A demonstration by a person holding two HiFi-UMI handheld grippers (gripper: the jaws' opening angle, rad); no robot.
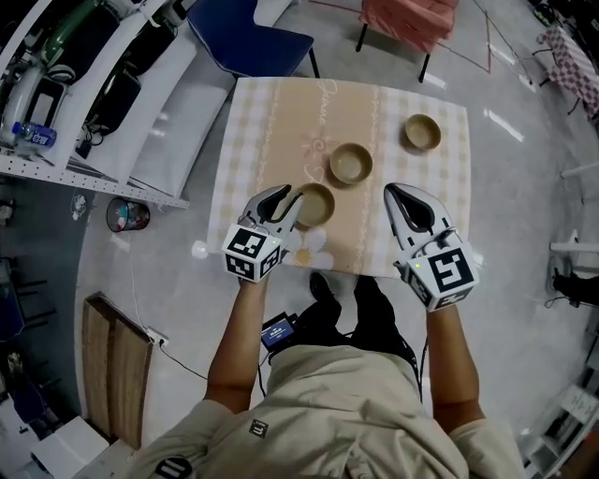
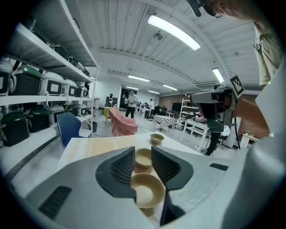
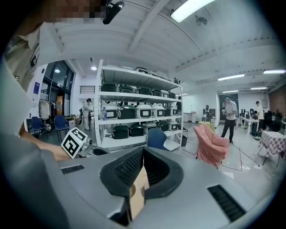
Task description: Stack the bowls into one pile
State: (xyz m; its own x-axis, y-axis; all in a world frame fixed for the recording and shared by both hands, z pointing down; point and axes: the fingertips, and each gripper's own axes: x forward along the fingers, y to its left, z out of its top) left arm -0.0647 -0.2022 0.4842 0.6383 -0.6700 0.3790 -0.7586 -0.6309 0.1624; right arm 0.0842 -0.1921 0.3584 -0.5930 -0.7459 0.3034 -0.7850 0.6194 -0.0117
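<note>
Three tan bowls stand on the checked tablecloth (image 1: 271, 122): a near bowl (image 1: 315, 204), a middle bowl (image 1: 351, 164) and a far bowl (image 1: 422, 132) toward the right corner. My left gripper (image 1: 288, 199) hovers at the near bowl's left rim, open. Through its gap (image 2: 143, 150) the near bowl (image 2: 145, 190) shows low between the jaws, untouched by the pads, with the middle bowl (image 2: 143, 157) and far bowl (image 2: 156, 138) beyond. My right gripper (image 1: 393, 190) is over the table's front right part, apart from every bowl. Its tips (image 3: 143, 151) meet, nothing held.
A blue chair (image 1: 243, 37) and a pink-draped chair (image 1: 407, 19) stand beyond the table's far edge. Shelving with appliances (image 1: 56, 84) runs along the left. A wooden board (image 1: 108, 365) lies on the floor at the lower left. The person stands at the front edge.
</note>
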